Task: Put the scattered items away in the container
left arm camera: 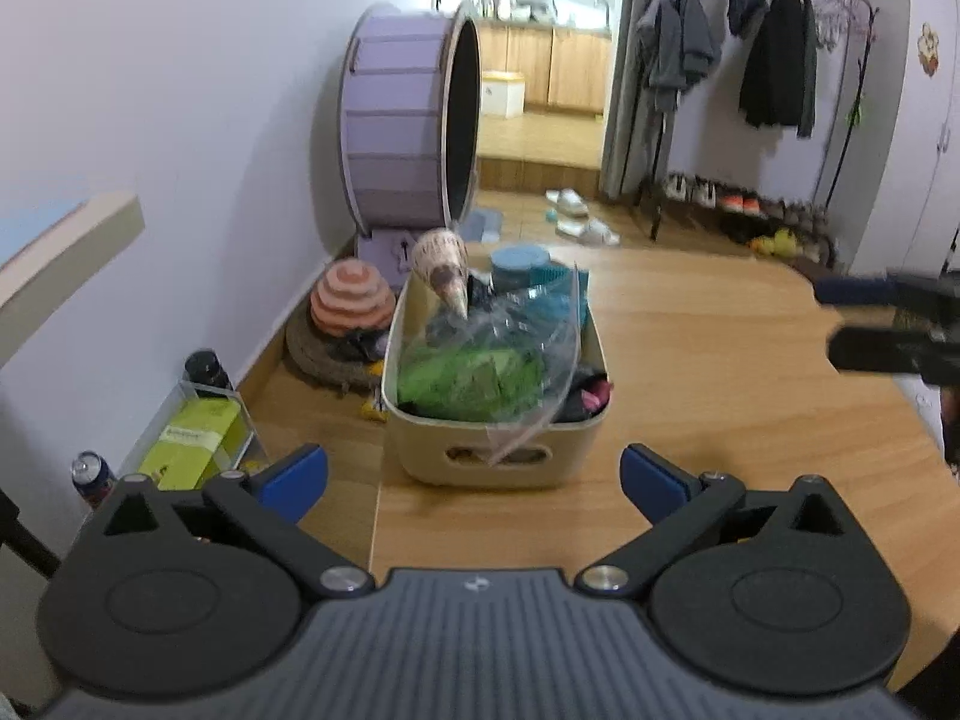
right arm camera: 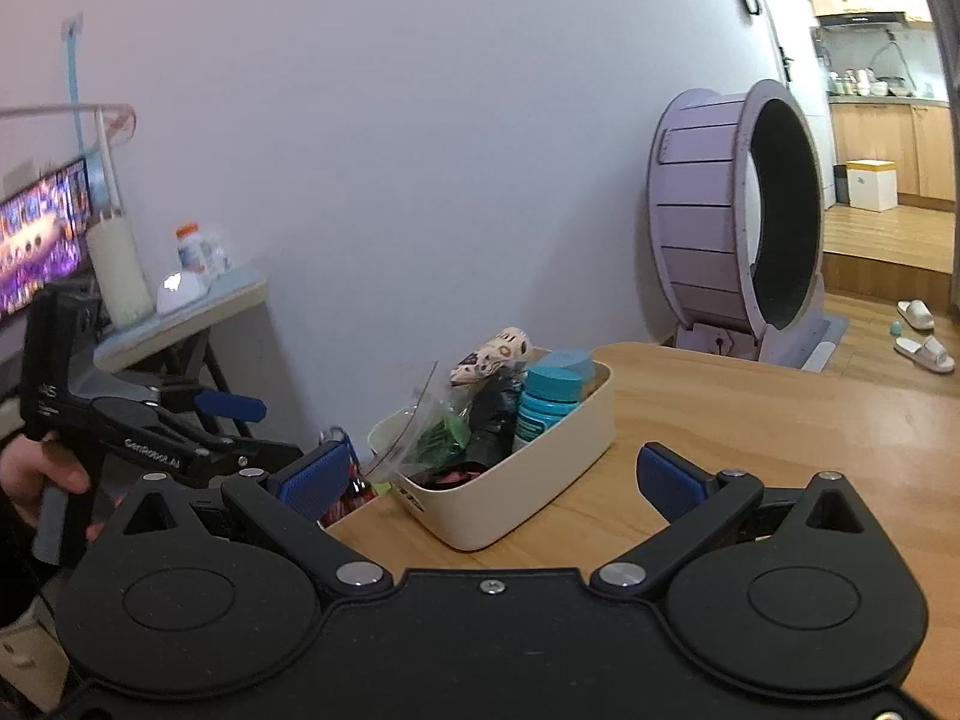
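Black tongs ("GenRobot.AI" lettering)

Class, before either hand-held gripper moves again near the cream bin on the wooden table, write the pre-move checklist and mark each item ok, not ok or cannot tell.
1. Left hand-held gripper open and holding nothing: ok.
2. Right hand-held gripper open and holding nothing: ok.
3. Cream bin stands upright on the wooden table: ok.
4. Contents sit below the rim: not ok; the clear plastic bag spills over the near wall and the patterned cone sticks up.
5. No loose items left on the table: ok for the part both views show; the rest, cannot tell.
6. Teal bottle settled inside the bin: ok.
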The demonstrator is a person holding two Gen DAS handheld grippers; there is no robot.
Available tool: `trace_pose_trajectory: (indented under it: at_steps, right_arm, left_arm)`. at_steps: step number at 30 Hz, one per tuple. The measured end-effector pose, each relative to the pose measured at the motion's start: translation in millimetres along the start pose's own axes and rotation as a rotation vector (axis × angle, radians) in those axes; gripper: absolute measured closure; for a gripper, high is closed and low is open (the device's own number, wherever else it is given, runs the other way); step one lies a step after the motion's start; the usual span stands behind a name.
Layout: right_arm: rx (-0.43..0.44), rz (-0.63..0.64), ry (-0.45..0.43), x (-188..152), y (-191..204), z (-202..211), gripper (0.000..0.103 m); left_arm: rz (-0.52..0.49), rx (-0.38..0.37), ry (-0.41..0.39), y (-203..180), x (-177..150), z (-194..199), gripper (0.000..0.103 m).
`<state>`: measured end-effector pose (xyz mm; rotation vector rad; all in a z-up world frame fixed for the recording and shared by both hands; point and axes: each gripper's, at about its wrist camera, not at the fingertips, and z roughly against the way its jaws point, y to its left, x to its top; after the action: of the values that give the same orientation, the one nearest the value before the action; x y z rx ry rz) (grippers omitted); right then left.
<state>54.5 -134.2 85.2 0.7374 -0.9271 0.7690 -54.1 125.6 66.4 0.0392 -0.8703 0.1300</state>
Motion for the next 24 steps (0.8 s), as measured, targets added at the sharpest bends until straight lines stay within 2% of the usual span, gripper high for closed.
trace_pose_trajectory:
  at_steps: [8,16,24]
  right_arm:
    - [-0.020,0.084,0.094,25.6,14.4,-21.9,0.000]
    - [-0.038,0.147,0.188,38.4,22.1,-40.6,0.000]
    - [-0.069,0.189,0.245,43.5,23.6,-52.6,0.000]
  left_arm:
    - [0.040,-0.013,0.036,-0.2,1.3,-3.2,0.000]
    - [0.048,-0.024,0.053,1.0,3.3,-5.8,0.000]
    - [0.053,-0.025,0.071,4.1,3.6,-13.1,0.000]
